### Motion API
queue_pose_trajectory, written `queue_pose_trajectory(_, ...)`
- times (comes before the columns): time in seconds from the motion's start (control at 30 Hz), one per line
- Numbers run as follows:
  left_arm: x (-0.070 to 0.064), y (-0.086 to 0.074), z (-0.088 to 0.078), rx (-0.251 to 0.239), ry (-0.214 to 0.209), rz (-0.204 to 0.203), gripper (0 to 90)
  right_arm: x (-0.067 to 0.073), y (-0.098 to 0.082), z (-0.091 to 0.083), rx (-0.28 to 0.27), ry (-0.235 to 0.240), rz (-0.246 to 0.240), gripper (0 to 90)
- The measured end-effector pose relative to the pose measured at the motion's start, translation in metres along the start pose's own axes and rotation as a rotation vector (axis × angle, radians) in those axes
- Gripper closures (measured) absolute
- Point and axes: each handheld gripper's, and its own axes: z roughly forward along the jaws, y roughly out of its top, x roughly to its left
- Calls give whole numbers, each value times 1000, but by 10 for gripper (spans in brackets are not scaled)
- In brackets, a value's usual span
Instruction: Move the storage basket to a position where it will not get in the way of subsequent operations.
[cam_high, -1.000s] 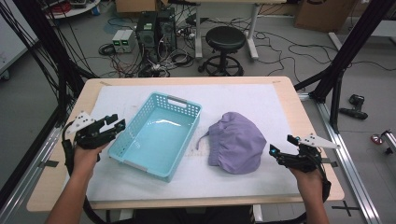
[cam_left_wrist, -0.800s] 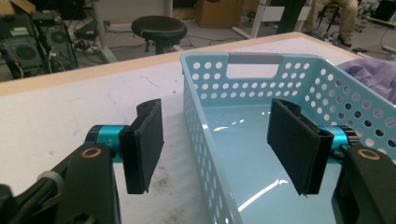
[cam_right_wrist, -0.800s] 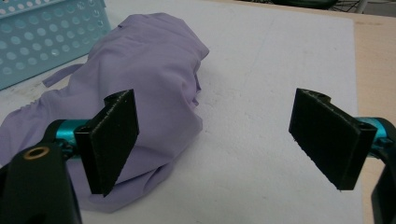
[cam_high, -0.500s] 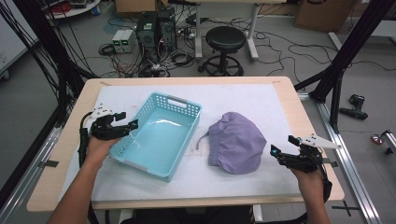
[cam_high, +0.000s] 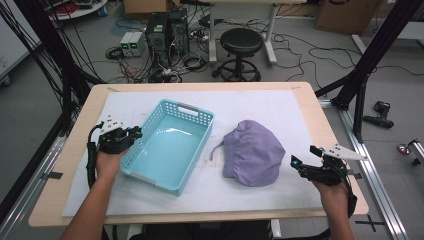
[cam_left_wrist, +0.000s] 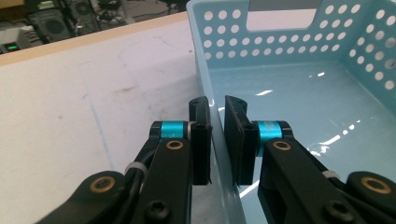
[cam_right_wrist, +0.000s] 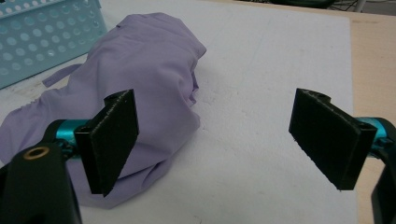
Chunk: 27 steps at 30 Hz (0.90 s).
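Basket (cam_left_wrist: 299, 93), teal plastic: its left long wall sits between my left gripper (cam_left_wrist: 215, 135) jaws, just closed onto the rim, w/ basket on white mat (cam_high: 300, 115), lilac cloth (cam_high: 252, 152) just beside it, my right gripper (cam_right_wrist: 224, 140) jaws wide apart nr cloth edge.

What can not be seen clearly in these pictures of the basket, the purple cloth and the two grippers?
- Left gripper, left gripper view: its jaws have just been closing on the wall of the basket; whether both pads press it cannot be told.
- Purple cloth, high view: its underside is hidden by its own folds.
- Basket, right gripper view: cut off by the top left edge.
- Right gripper, high view: too small to judge the jaws.
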Motion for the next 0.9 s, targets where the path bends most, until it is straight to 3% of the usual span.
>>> queue_pose_trajectory(0.2,7,-9,-16,-11,79,-42,807,1,0,-1,-1,-3,3,156)
queue_pose_trajectory(0.3,13,-15,-27,-26,133,-88,806,2,1,0,-1,-2,-3,156)
queue_pose_trajectory(0.4,20,-22,-35,-45,154,-131,807,2,1,1,1,0,0,156)
queue_pose_trajectory(0.57,25,-27,-45,-49,203,-148,808,2,1,1,2,-1,4,156)
queue_pose_trajectory(0.9,27,-33,-59,-54,360,-215,810,2,1,2,3,-1,2,156)
